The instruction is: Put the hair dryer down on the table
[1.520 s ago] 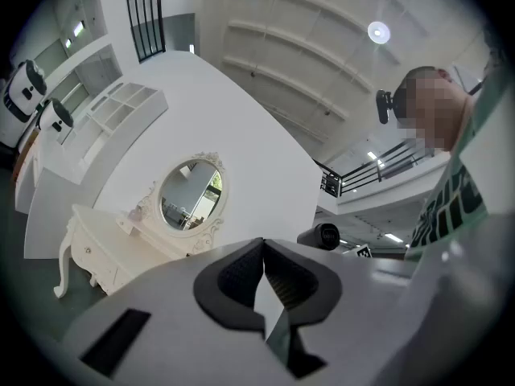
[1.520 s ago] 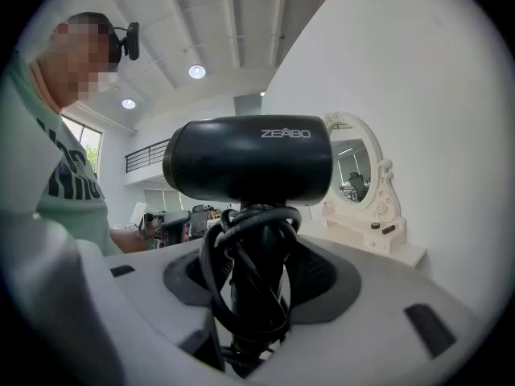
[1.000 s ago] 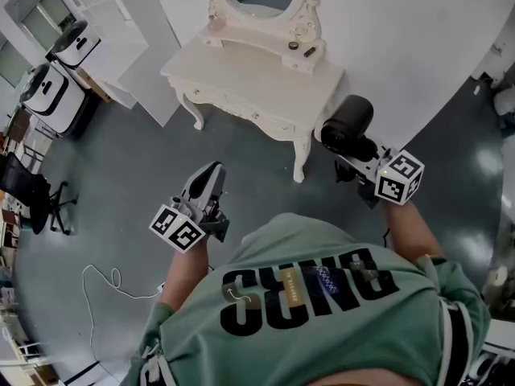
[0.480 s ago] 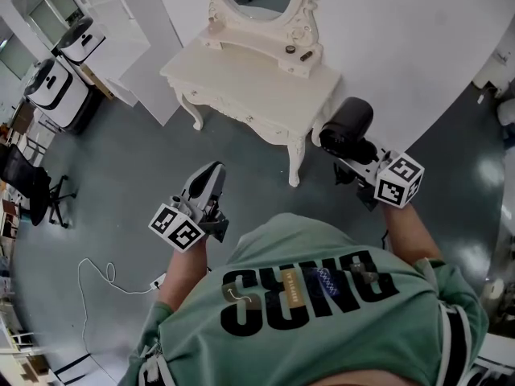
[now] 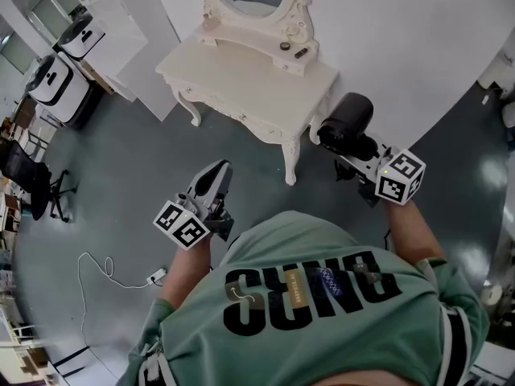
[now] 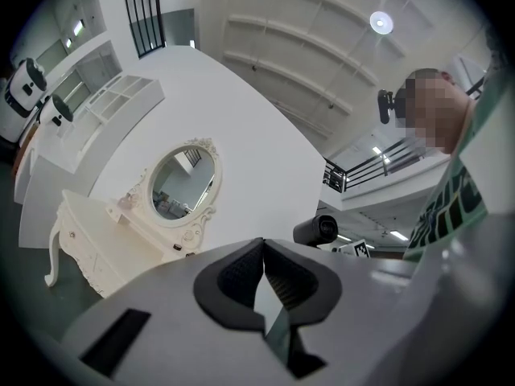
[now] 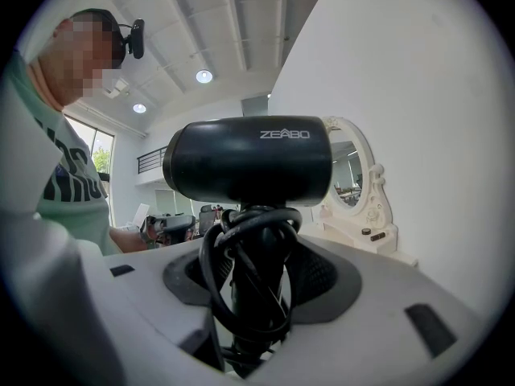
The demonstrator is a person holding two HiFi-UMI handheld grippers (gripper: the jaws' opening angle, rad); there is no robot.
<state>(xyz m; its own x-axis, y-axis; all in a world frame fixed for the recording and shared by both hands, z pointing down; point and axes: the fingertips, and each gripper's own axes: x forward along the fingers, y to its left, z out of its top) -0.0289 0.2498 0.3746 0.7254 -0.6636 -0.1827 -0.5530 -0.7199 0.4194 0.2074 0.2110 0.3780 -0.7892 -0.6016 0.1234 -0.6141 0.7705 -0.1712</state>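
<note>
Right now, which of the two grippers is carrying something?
The right gripper: its jaws clamp the cord-wrapped handle of the black hair dryer. The left gripper has its jaws together with nothing between them.

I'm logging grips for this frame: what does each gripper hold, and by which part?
The right gripper holds the hair dryer by its handle. The left gripper is shut and holds nothing.

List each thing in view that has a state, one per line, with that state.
hair dryer: held in the air, not on the table.
cord: looped round the dryer's handle.
right gripper: shut on the hair dryer's handle.
left gripper: shut, empty.
dressing table: standing against the wall, dryer not on it.
</note>
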